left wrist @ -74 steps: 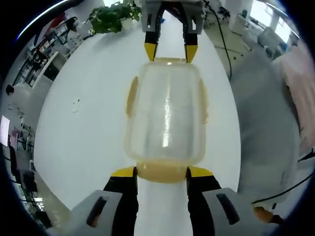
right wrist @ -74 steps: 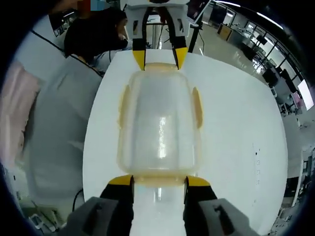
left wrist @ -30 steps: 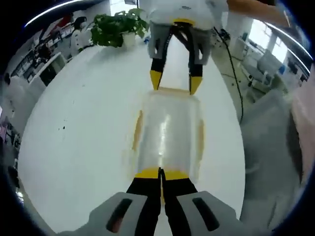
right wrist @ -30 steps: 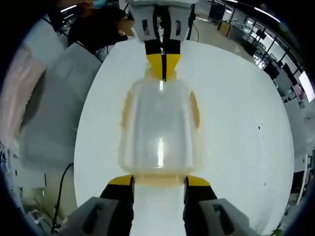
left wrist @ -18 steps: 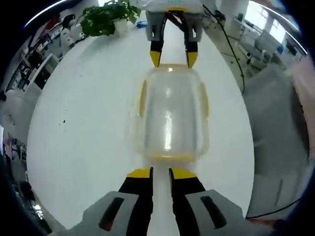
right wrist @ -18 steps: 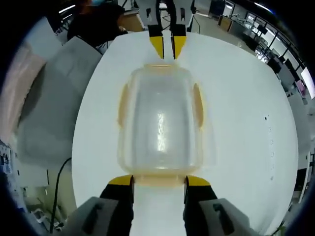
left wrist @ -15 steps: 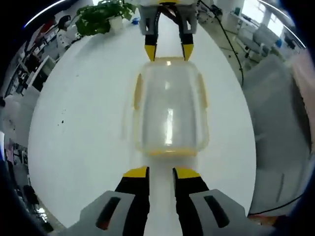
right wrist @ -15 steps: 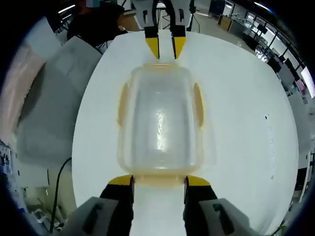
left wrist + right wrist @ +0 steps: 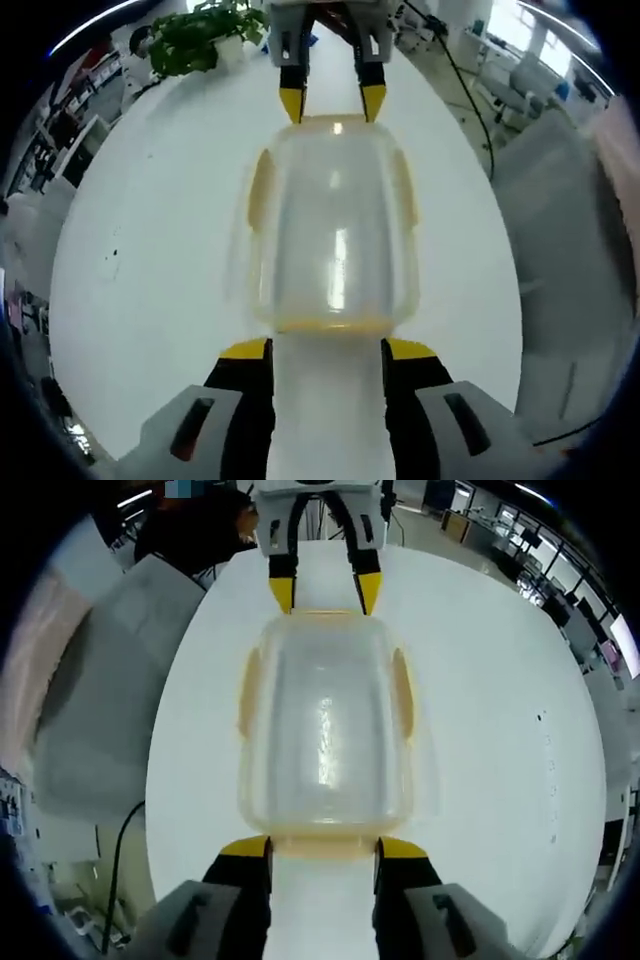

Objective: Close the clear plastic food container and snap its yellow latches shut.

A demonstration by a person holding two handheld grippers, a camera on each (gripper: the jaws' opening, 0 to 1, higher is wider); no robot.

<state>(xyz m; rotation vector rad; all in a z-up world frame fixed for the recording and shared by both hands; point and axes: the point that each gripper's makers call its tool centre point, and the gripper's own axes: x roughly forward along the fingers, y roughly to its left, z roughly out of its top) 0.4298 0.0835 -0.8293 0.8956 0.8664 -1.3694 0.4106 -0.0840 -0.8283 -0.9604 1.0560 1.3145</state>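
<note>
The container [image 9: 333, 230] sits lid-on on the white table [image 9: 150, 250], and everything else is placed from it. The left gripper [image 9: 325, 348] comes in low at one short end, level with the tabletop, its yellow-tipped jaws spread wide on either side of the end latch [image 9: 325, 323], not gripping it. The right gripper [image 9: 312, 847] faces it from the opposite short end in the same low, level pose, jaws equally spread and straddling the near latch [image 9: 312, 841] there; whether the tips touch the plastic cannot be told. Each tool shows in the other's view beyond the far end of the container, jaws apart at the far rim: the right gripper [image 9: 333, 100] in the left gripper view, the left gripper [image 9: 323, 592] in the right gripper view. Yellow side latches [image 9: 403, 695] lie flat along the container's long sides. A potted plant [image 9: 195, 40] stands well beyond the container's far end in the left gripper view. A person [image 9: 190, 540] stands past the table edge.
</note>
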